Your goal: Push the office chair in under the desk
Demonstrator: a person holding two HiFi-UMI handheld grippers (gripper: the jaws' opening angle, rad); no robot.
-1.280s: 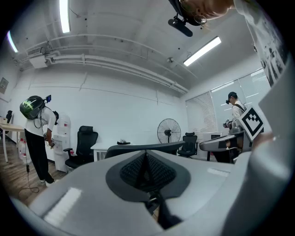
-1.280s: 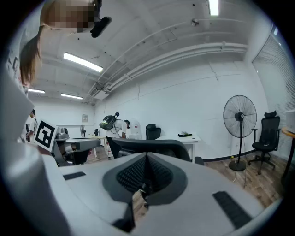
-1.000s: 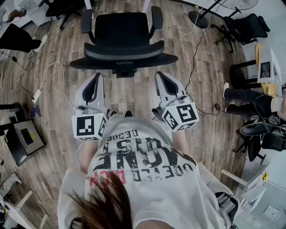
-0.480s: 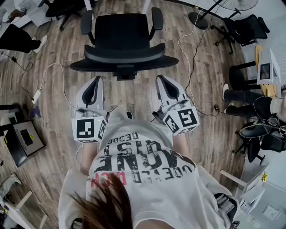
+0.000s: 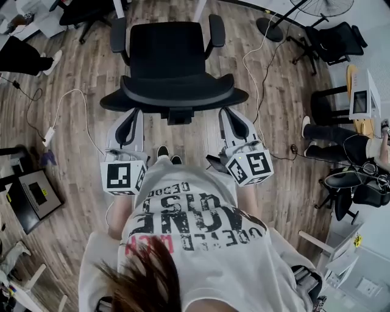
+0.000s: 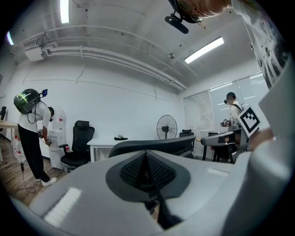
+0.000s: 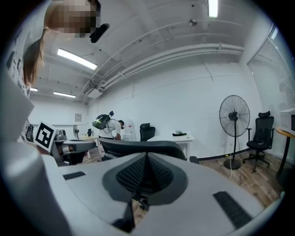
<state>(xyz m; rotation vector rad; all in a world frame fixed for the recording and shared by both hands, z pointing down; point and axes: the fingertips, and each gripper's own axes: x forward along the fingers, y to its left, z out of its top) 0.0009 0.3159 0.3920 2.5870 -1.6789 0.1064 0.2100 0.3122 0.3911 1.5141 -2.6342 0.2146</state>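
Observation:
The black office chair [image 5: 167,55] stands on the wood floor straight ahead, its back turned to me. Its curved backrest top [image 5: 175,92] fills the width between my two grippers. Beyond the chair I can see two white legs of the desk [image 5: 120,7]. My left gripper [image 5: 134,113] is shut and empty, its tip right at the left rear edge of the backrest. On the other side, my right gripper [image 5: 227,112] is likewise shut and empty at the right rear edge. Whether either tip touches the backrest I cannot tell. In the gripper views the backrest [image 6: 152,144] [image 7: 138,145] rises just past the shut jaws.
White cables [image 5: 67,97] trail across the floor on both sides of the chair. A standing fan [image 7: 234,115] and other black chairs [image 5: 334,35] are at the right. A person's legs [image 5: 329,131] reach in from the right. A helmeted person [image 6: 28,124] bends over at the left.
Both grippers have moved forward toward the chair, and their tips now reach the backrest's rear edge. The jaws stay shut.

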